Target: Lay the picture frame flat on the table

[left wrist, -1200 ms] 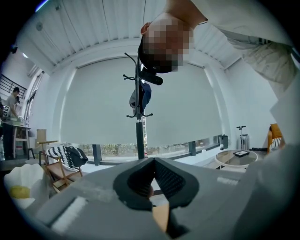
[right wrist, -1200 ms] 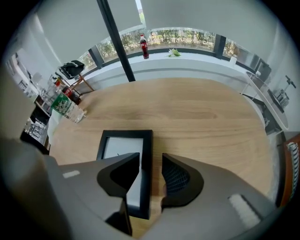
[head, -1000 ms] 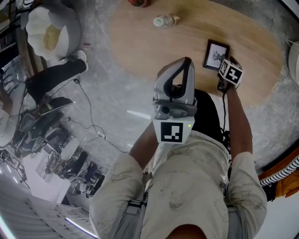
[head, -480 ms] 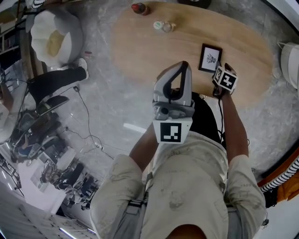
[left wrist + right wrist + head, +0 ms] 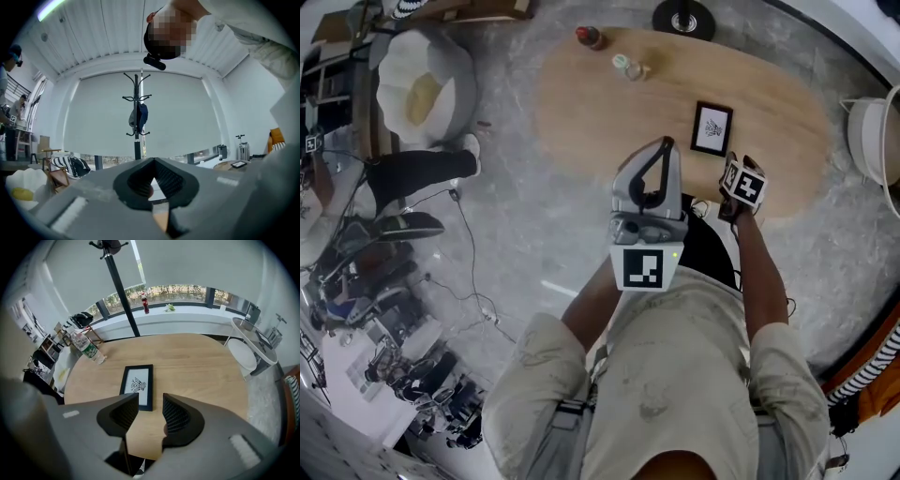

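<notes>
The black picture frame (image 5: 712, 128) with a white drawing lies flat on the oval wooden table (image 5: 600, 112). In the right gripper view the frame (image 5: 138, 385) lies just beyond the jaws, face up. My right gripper (image 5: 739, 173) hangs above the table's near edge, short of the frame and pointing steeply down. It (image 5: 150, 404) is open with only bare wood showing in the gap. My left gripper (image 5: 668, 145) is held level in front of the person's body, off the table. Its tips meet in its own view (image 5: 153, 161), so it is shut and empty.
A plastic bottle (image 5: 630, 66) lies on the table's far side, and a red bottle (image 5: 589, 37) stands by the far edge. A coat stand's base (image 5: 682, 17) is behind the table, a white chair (image 5: 867, 141) at the right, a white shell chair (image 5: 422, 84) at the left.
Both grippers have risen and drawn back from the table, so the table looks smaller. The right gripper is farther from the frame, which has stayed flat in place.
</notes>
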The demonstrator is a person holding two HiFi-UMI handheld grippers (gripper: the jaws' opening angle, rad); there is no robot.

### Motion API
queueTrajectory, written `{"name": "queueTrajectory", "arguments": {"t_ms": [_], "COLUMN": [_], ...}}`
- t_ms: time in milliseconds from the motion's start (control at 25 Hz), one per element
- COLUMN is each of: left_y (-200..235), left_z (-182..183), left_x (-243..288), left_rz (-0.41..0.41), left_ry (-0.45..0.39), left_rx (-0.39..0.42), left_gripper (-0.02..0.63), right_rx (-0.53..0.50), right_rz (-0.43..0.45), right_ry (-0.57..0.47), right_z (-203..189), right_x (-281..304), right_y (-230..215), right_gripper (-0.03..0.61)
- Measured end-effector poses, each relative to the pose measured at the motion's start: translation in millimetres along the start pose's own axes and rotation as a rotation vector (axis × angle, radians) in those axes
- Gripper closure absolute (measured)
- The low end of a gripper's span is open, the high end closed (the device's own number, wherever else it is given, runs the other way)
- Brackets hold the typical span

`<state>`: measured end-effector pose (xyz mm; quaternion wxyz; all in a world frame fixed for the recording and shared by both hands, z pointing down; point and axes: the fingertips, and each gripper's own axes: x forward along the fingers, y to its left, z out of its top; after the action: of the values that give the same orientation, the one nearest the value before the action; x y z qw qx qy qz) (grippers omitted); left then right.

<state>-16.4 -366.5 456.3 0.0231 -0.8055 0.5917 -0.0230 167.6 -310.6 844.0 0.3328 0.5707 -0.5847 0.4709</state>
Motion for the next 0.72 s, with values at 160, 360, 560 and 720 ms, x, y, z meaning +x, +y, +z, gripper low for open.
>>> {"name": "queueTrajectory", "arguments": {"t_ms": [160, 360, 560, 720], "left_y": [-9, -21, -39, -51], "left_z": [14, 28, 42, 57], "left_x": [-14, -24, -36, -48], "left_rz": [0.004, -0.005, -0.046, -0.050], "left_ry": [0.024, 0.039, 0.036, 0.008], "left_rx": [0.010, -0.003, 0.028, 0.021], "left_gripper": [0.609, 0.609, 0.609, 0.609], "right_rx": [0.009, 0.010, 0.012, 0.002], "right_rz": [0.011, 0.030, 0.060, 0.091], "right_ry": [-0.035, -0.104, -0.179, -0.238], "right_z": [-10, -2, 8, 9], "right_x": [-26, -54, -83, -110], "right_y": [-4, -7, -5, -3], "right_gripper": [0.414, 0.413, 0.405, 0.402]}}
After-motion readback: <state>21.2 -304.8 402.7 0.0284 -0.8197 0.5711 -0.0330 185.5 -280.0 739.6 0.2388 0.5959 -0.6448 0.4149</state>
